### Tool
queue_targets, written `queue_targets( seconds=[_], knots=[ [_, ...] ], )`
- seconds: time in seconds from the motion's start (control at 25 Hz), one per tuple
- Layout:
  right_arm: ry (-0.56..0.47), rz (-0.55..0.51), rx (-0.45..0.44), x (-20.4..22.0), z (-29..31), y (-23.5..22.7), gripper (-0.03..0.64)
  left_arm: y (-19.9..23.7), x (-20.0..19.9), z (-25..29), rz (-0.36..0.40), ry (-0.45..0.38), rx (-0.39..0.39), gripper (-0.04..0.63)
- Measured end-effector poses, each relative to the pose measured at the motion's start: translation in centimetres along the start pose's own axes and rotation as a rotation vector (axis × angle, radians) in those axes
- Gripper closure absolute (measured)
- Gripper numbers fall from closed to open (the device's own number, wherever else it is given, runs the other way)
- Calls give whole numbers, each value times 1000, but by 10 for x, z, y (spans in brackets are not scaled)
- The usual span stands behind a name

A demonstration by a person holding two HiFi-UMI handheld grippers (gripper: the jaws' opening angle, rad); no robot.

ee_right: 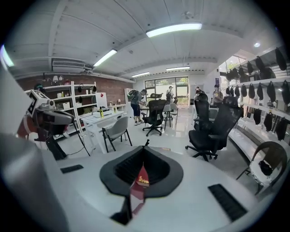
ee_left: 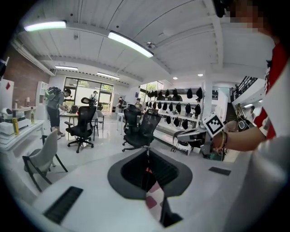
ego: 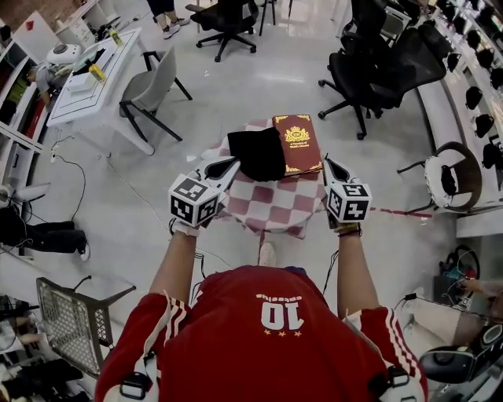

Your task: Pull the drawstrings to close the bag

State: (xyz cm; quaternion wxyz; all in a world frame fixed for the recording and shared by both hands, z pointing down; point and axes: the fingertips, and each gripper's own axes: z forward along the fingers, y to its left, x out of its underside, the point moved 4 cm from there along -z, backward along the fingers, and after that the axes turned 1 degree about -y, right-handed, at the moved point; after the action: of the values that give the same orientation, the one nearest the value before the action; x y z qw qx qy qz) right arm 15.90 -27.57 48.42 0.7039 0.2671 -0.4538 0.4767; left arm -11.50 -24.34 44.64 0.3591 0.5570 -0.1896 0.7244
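Observation:
A black drawstring bag (ego: 258,154) lies on a small table with a pink-and-white checked cloth (ego: 275,206), and a red-brown book (ego: 297,144) lies beside it on the right. My left gripper (ego: 229,166) hovers just left of the bag with its jaws shut and nothing in them. My right gripper (ego: 331,164) hangs by the book's right edge, also shut and empty. Through the left gripper's (ee_left: 147,153) jaws only a sliver of checked cloth (ee_left: 154,194) shows. Below the right gripper's (ee_right: 145,147) tips a strip of the book (ee_right: 142,179) shows. The bag's drawstrings are not visible.
A white desk (ego: 94,78) with a grey chair (ego: 153,90) stands at the far left. Black office chairs (ego: 377,67) stand behind the table, another (ego: 228,20) further back. A wire basket (ego: 75,318) sits at lower left, and a round stool (ego: 448,177) at the right.

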Motion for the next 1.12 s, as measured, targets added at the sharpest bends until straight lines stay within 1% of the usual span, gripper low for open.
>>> queue_targets(
  seconds=[0.08, 0.2, 0.36, 0.48, 0.6, 0.64, 0.72, 0.76, 0.8, 0.84, 0.88, 1.12],
  knots=[
    [19, -3, -9, 9, -5, 1, 598, -13, 7, 4, 3, 10, 35, 574],
    [40, -1, -20, 22, -9, 2, 598, -21, 21, 9, 6, 29, 37, 574],
    [72, 9, -37, 38, -12, 6, 598, -27, 38, 10, -37, 37, 49, 574],
    [89, -3, -43, 49, -12, 10, 598, -30, 51, 9, -38, 45, 29, 572],
    [100, -21, -19, 60, -11, 13, 597, -31, 66, 8, -38, 63, -2, 571],
    [103, -24, -14, 63, -11, 14, 597, -31, 71, 7, -41, 72, -5, 556],
    [108, -27, -9, 68, -13, 17, 597, -32, 79, 3, -46, 90, -13, 504],
    [108, -30, -6, 70, -14, 19, 595, -31, 81, 2, -47, 95, -17, 482],
    [108, -33, -6, 70, -15, 19, 594, -31, 82, 0, -48, 96, -21, 480],
    [107, -36, -8, 70, -16, 20, 564, -31, 82, -2, -49, 93, -22, 480],
    [106, -40, -12, 69, -16, 21, 517, -31, 81, -3, -50, 88, -23, 479],
    [81, -53, -8, 59, -21, 25, 511, -31, 68, -12, -50, 41, -32, 480]
  ],
)
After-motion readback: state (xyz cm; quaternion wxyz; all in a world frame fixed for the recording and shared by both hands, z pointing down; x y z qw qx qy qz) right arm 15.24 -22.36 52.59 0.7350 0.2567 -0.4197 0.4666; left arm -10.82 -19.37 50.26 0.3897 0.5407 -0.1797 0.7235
